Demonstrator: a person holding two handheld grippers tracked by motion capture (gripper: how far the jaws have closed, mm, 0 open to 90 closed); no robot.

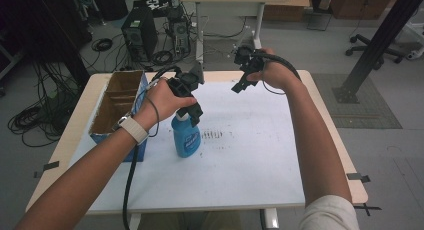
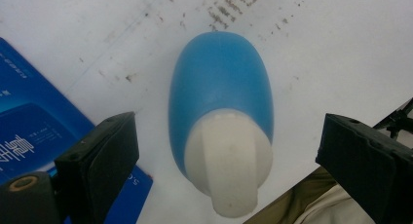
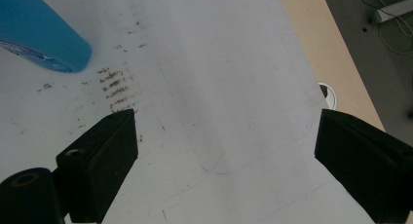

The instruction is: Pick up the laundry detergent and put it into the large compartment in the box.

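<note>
Blue spray bottle (image 1: 186, 136) stands upright on white table sheet (image 1: 250, 155), just right of open cardboard box (image 1: 117, 102), brown smudge marks (image 1: 212, 135) just to its right.

Left gripper (image 1: 192, 97) hovers directly above bottle — jaws spread wide, either side of white spray head (image 2: 229, 160), not touching it.

Right gripper (image 1: 245, 72) held in air well right of bottle and farther back — jaws released, wide apart, nothing between them, bare sheet beneath.
</note>
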